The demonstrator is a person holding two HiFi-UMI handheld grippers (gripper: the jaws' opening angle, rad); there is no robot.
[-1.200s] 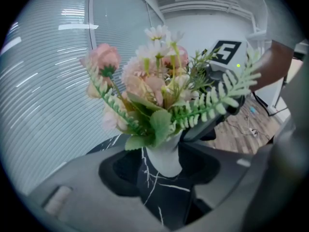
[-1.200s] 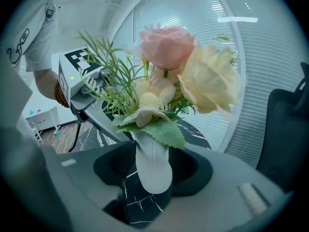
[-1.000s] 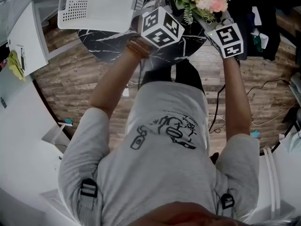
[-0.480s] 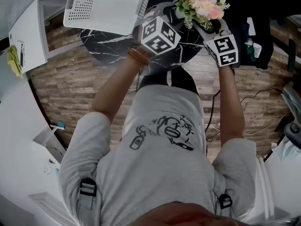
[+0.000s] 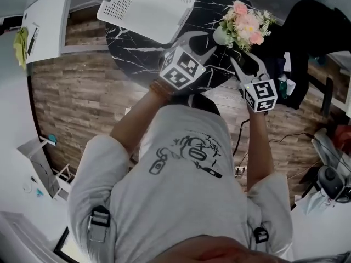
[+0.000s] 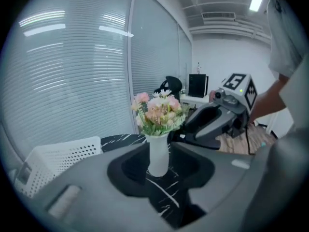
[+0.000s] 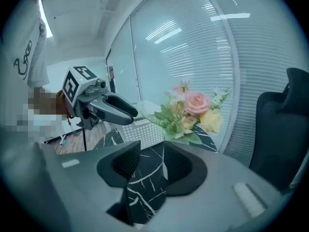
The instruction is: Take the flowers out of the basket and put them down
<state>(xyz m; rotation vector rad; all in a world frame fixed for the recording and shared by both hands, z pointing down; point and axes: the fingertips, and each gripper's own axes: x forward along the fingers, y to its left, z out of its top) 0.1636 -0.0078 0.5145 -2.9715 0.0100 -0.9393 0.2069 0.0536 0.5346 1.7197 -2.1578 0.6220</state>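
Note:
The flowers (image 5: 245,23), a pink and cream bouquet in a white vase (image 6: 158,153), stand upright on the black marble table (image 5: 131,43), clear of both grippers. The white perforated basket (image 5: 148,7) lies on the table to the left of them. My left gripper (image 5: 205,44) hovers short of the vase, and its jaws have just been closing with nothing between them. My right gripper (image 5: 245,62) hangs to the right of the bouquet; its jaws have also just been closing on nothing. In the left gripper view the vase shows beyond the jaws, untouched.
A black office chair (image 5: 307,32) draped with dark clothes stands right of the table. A white desk (image 5: 44,21) sits at the far left. Wooden floor with cables (image 5: 296,103) lies below the table's near edge.
Both grippers have drawn back from the bouquet toward the person and risen. The flowers stay standing on the table, free of both.

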